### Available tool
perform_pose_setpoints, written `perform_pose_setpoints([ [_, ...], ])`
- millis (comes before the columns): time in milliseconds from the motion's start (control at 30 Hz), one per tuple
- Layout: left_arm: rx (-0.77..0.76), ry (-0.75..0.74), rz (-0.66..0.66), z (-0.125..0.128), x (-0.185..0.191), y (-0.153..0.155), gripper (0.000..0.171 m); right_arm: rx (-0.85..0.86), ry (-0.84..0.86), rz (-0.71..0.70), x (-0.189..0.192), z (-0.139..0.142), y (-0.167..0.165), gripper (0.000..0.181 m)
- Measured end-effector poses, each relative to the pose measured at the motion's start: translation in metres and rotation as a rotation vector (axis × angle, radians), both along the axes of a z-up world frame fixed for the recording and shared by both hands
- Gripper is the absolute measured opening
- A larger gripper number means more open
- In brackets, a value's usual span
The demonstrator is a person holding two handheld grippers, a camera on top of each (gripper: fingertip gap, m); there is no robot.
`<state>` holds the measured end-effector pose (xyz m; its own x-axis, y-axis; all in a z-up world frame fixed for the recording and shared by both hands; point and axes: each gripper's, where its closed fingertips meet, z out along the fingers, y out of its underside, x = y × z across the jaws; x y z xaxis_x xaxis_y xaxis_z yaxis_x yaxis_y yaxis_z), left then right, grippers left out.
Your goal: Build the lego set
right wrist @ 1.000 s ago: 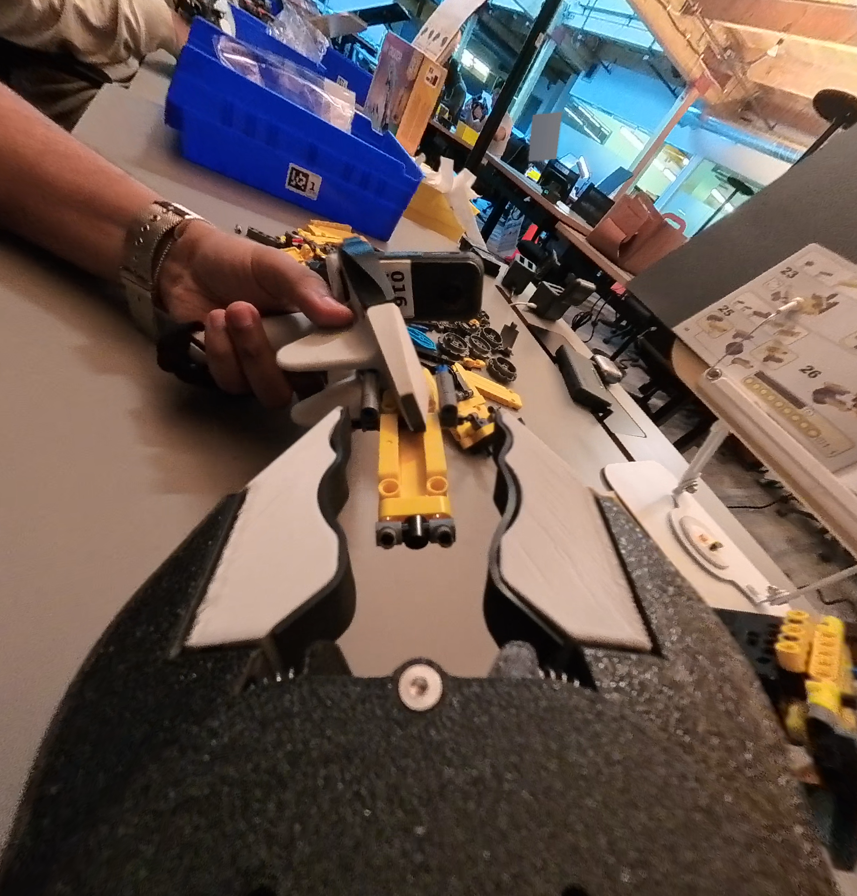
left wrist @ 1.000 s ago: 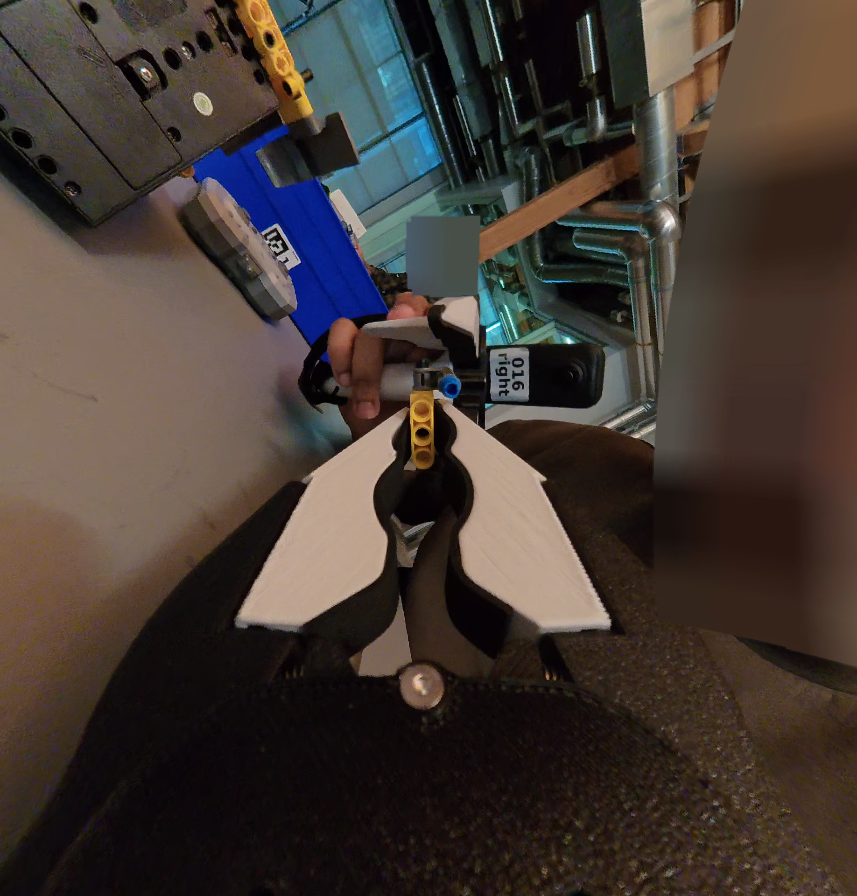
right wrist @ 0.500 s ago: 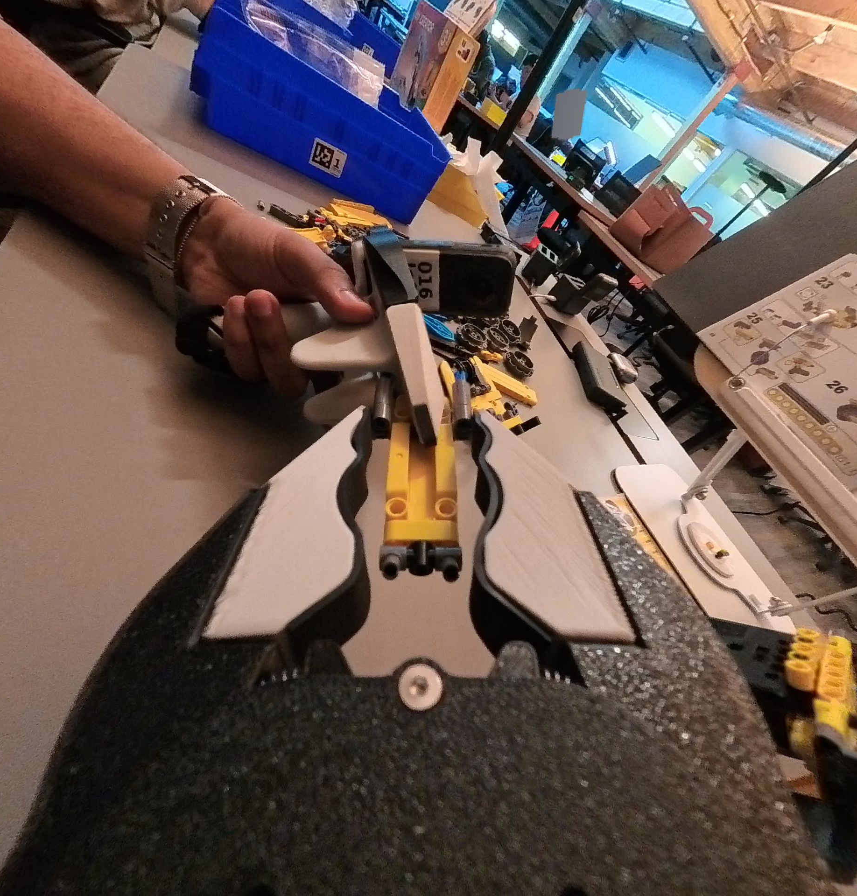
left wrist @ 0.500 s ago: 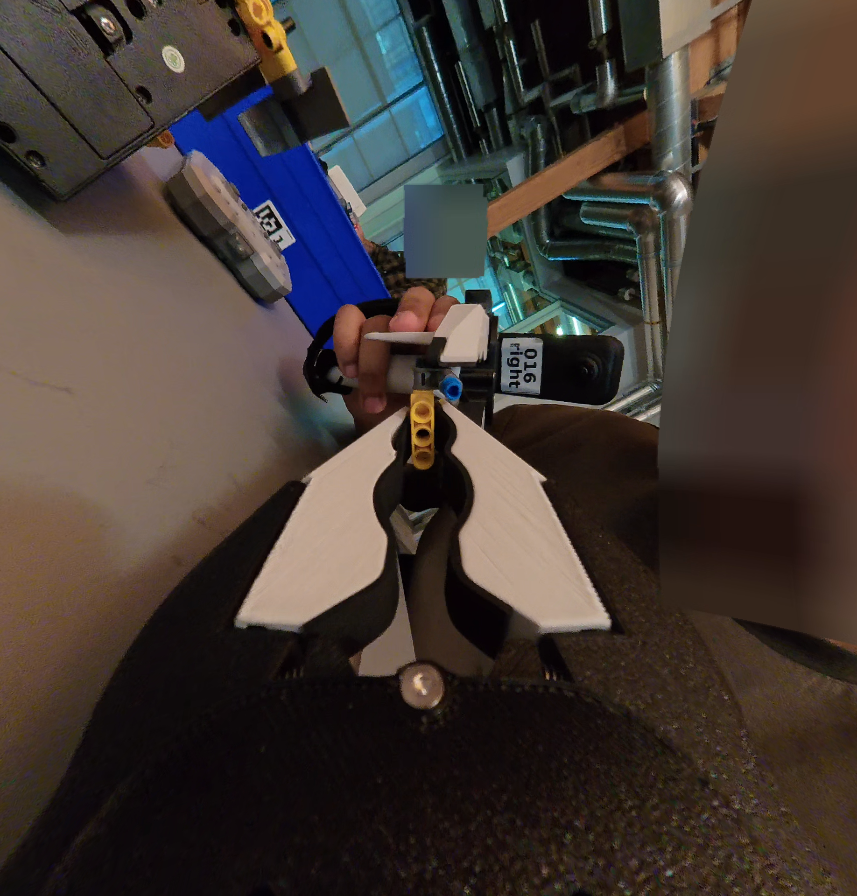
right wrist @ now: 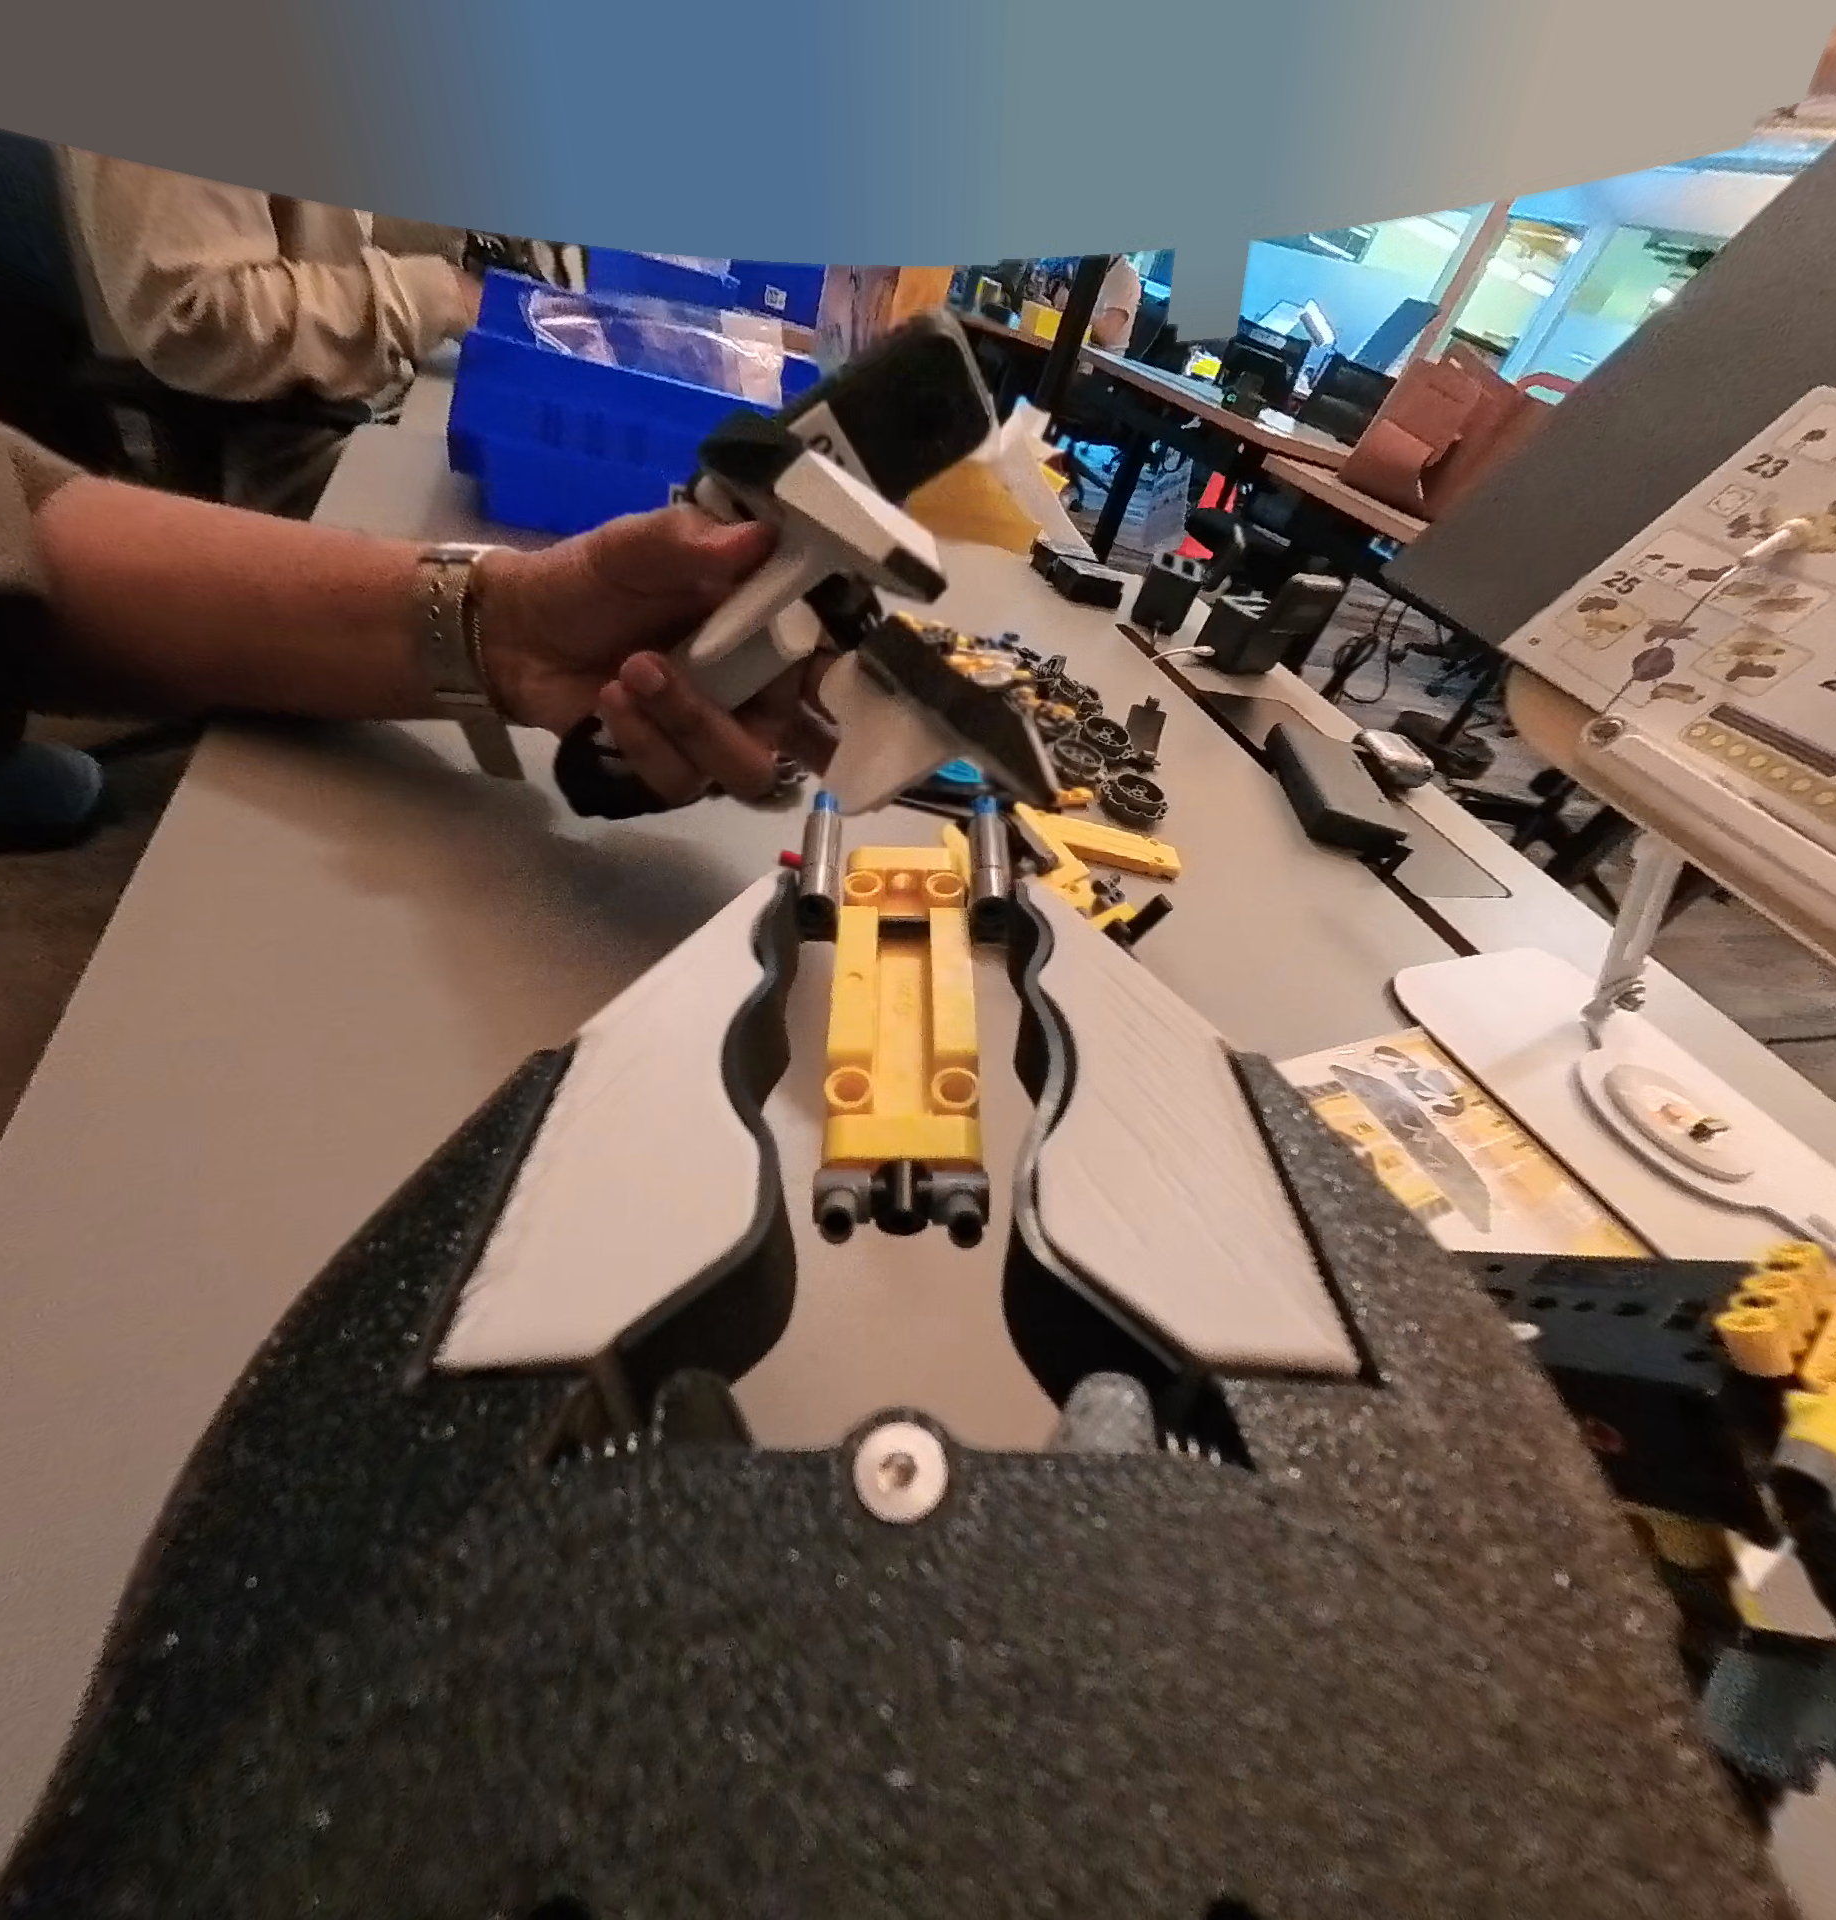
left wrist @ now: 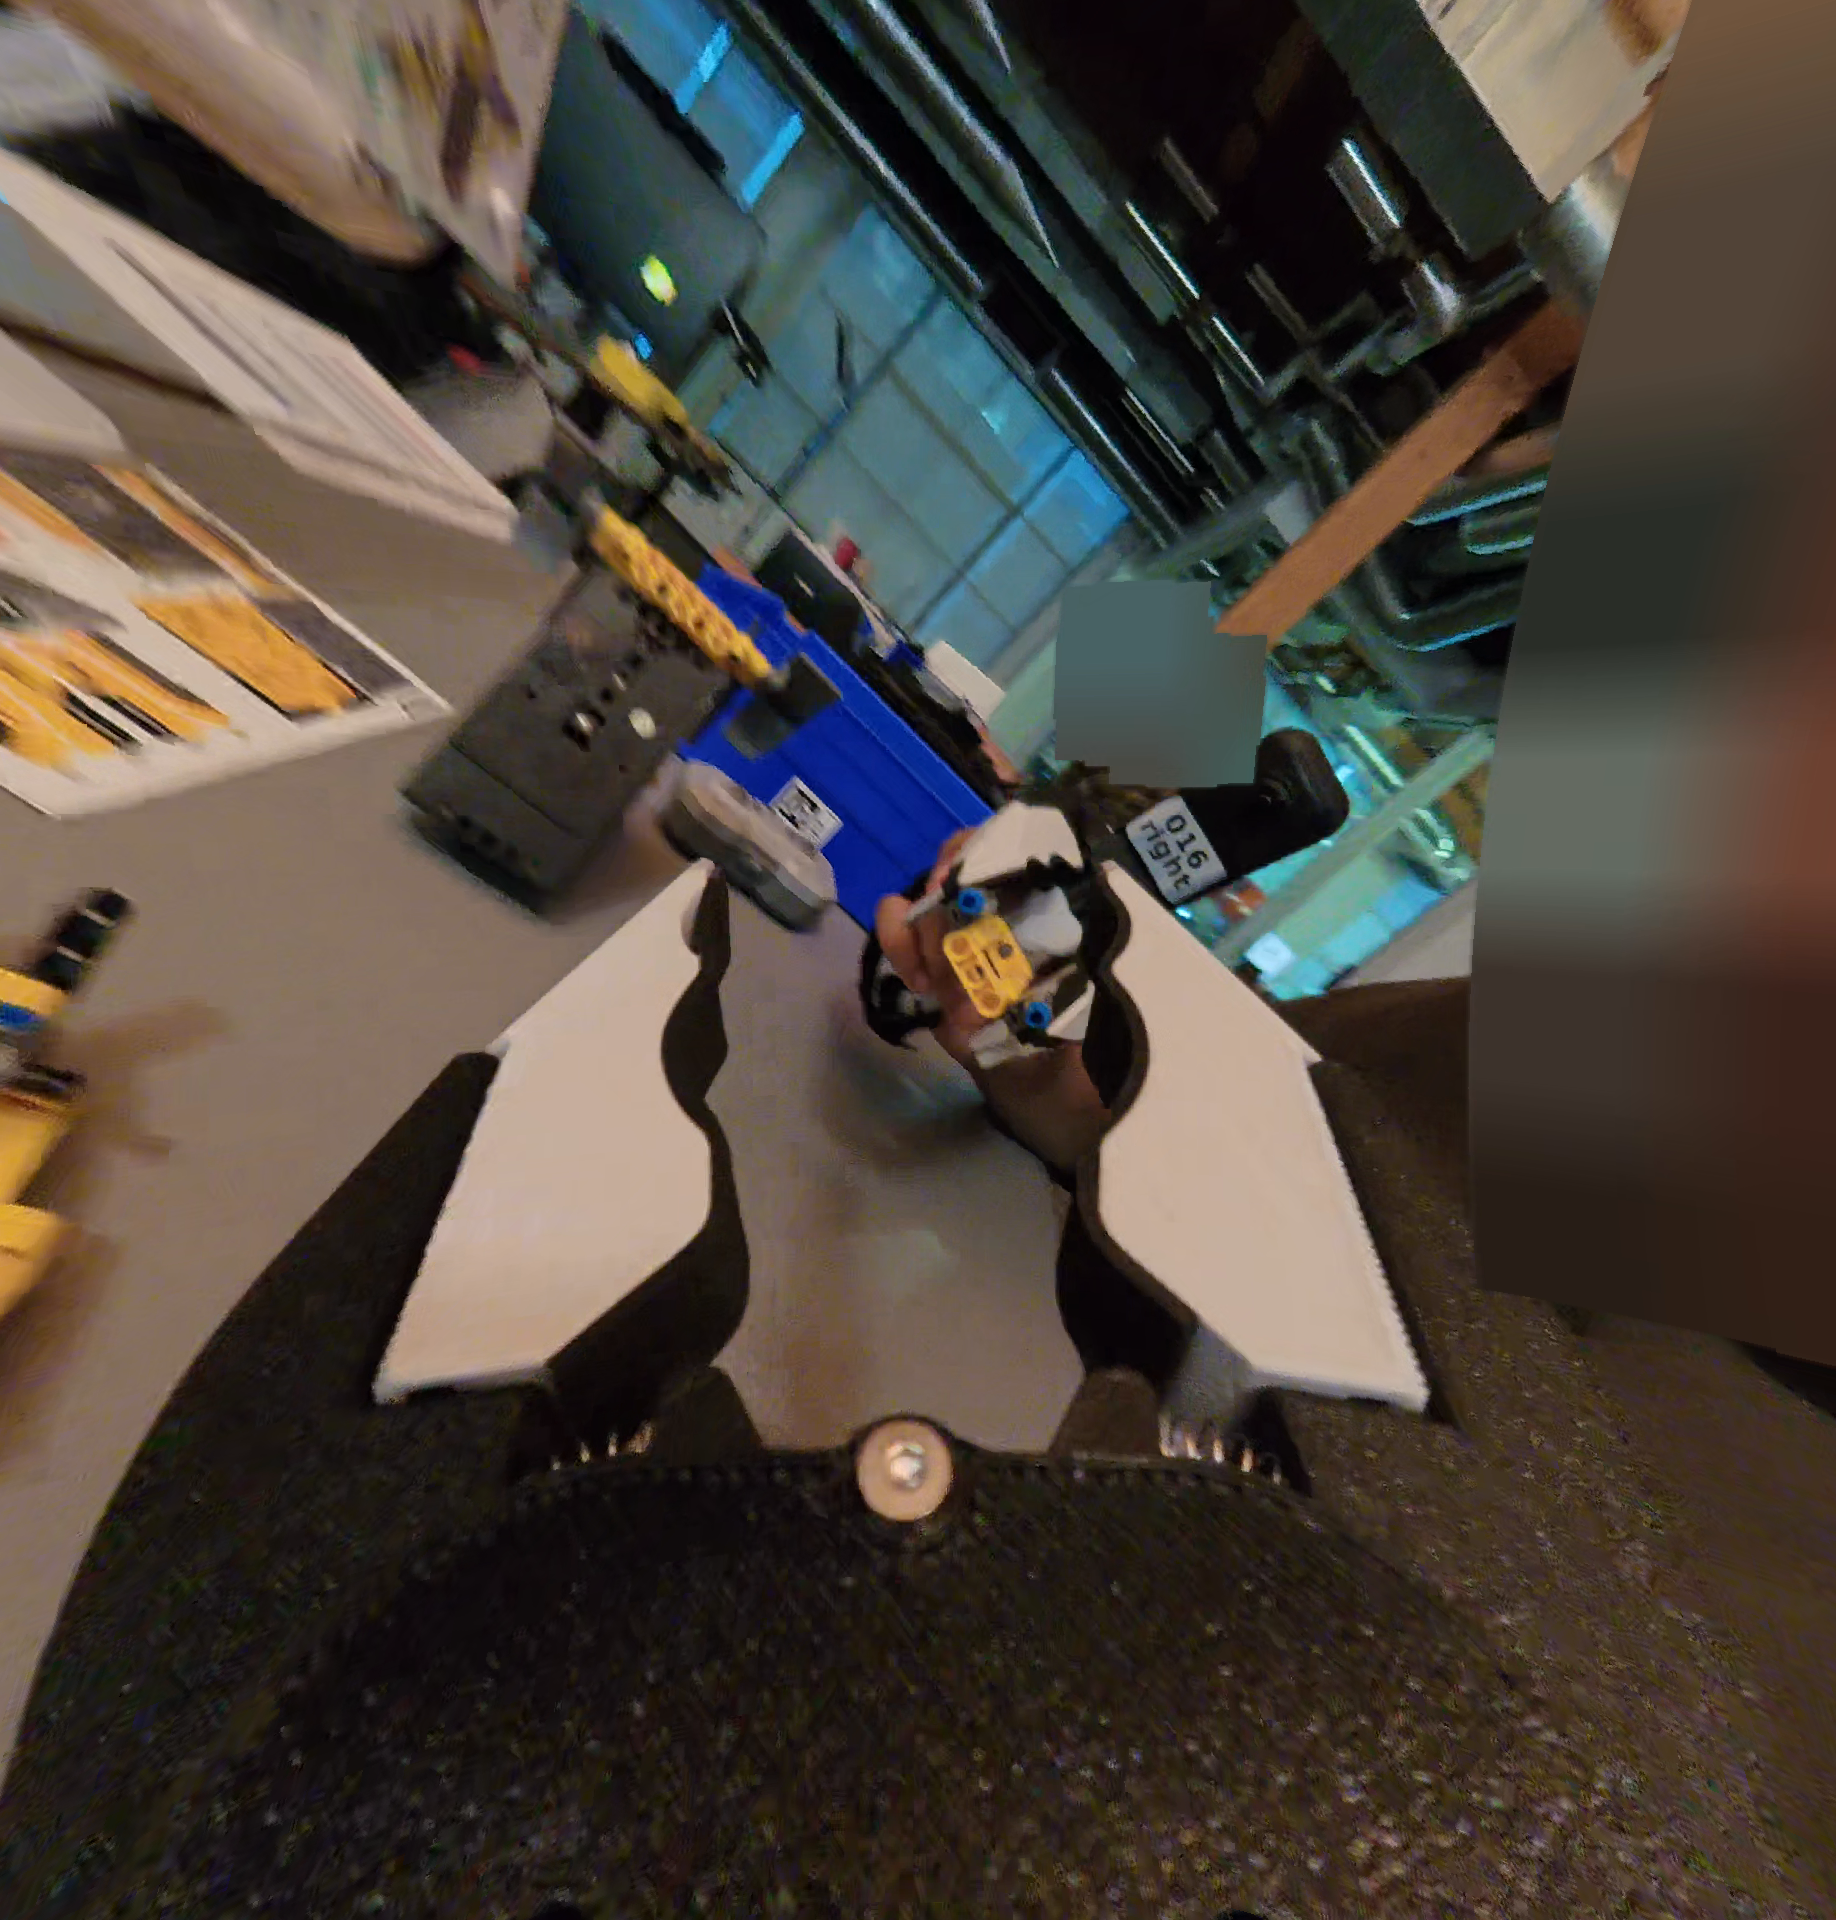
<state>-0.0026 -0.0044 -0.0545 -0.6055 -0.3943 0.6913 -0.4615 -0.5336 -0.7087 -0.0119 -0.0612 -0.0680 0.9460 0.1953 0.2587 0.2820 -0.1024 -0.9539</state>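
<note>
My right gripper [right wrist: 903, 904] is shut on a long yellow brick assembly [right wrist: 898, 1039]. Its fingertips press the two grey cylinders [right wrist: 820, 873] on the assembly's sides, and it holds it just above the grey table [right wrist: 322, 987]. My left gripper [left wrist: 903, 904] is open and empty, with its fingers wide apart. In the right wrist view it [right wrist: 893, 675] hangs in a hand above and just beyond the assembly's far end, apart from it. In the left wrist view the right gripper [left wrist: 1018, 935] shows ahead, with the yellow assembly's end [left wrist: 981, 961] facing me.
Loose yellow and black pieces and small wheels [right wrist: 1111, 748] lie beyond the assembly. Blue bins [right wrist: 623, 416] stand at the back. An instruction booklet on a stand [right wrist: 1724, 644] and a black and yellow model [right wrist: 1724, 1351] are on the right. A person sits at the back left. My hands' fingertips stand some 7 cm from each other.
My right gripper has closed on the yellow assembly. My left gripper has let go of its far end, opened wide and pulled up and away, swinging its view.
</note>
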Motion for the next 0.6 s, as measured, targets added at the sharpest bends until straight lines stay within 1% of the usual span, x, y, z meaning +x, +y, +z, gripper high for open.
perform_pose_setpoints([
  [100, 0.058, -0.065, 0.1, 0.009, 0.002, 0.018, 0.065, 0.002, 0.008, 0.003, 0.0, 0.002, -0.001, 0.04],
  [167, 0.114, -0.085, 0.144, 0.008, 0.004, 0.024, 0.065, 0.004, 0.005, 0.004, -0.001, 0.003, -0.001, 0.04],
  [400, 0.456, -0.132, 0.29, -0.009, 0.013, 0.034, 0.07, 0.021, 0.008, 0.011, -0.003, 0.009, -0.004, 0.04],
  [467, 0.525, -0.131, 0.371, -0.009, 0.015, 0.049, 0.07, 0.003, 0.028, 0.009, -0.001, 0.007, -0.003, 0.04],
  [567, 0.545, -0.129, 0.477, -0.001, 0.015, 0.077, 0.07, -0.04, 0.062, 0.002, 0.004, -0.001, 0.0, 0.04],
  [600, 0.568, -0.117, 0.501, -0.002, 0.015, 0.087, 0.071, -0.044, 0.074, 0.001, 0.005, -0.002, 0.0, 0.04],
])
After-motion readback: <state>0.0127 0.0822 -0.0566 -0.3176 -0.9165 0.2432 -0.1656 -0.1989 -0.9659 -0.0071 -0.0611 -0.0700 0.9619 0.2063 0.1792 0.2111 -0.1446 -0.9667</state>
